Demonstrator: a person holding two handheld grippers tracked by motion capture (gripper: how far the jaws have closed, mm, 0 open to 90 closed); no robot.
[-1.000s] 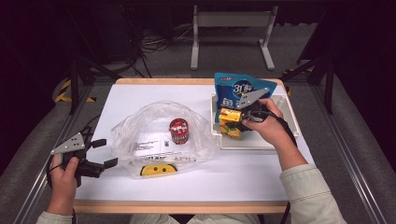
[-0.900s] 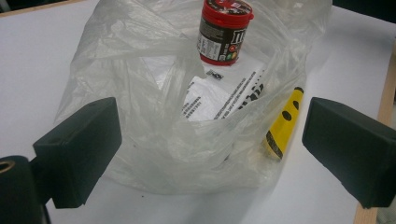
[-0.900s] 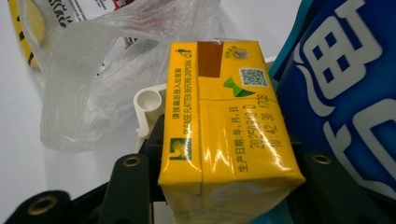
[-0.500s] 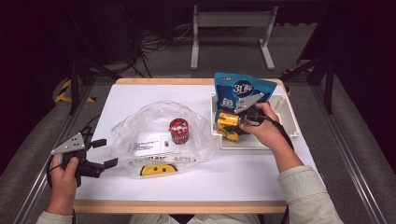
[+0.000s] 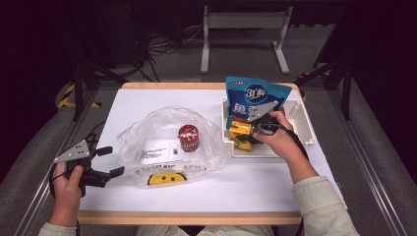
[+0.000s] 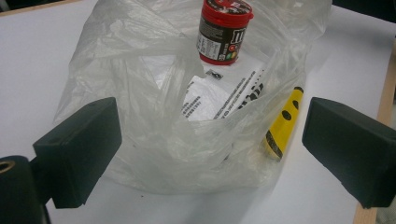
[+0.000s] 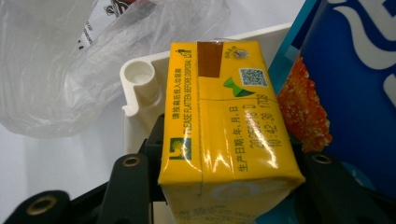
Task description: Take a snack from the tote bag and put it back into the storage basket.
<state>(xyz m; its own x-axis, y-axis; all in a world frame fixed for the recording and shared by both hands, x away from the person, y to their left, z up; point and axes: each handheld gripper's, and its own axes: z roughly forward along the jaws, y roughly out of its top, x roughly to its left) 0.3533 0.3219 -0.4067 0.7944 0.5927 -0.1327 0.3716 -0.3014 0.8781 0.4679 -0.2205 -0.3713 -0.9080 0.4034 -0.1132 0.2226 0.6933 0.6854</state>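
Blue snack bag beside carton — touching

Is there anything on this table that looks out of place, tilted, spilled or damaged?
Nothing is spilled or damaged. The clear plastic bag lies crumpled and open with the red-capped candy jar upright in it. The blue snack bag leans in the white tray. The yellow drink carton sits clamped in the right gripper.

High view overlooks the table; both close gripper views share its plastic bag.
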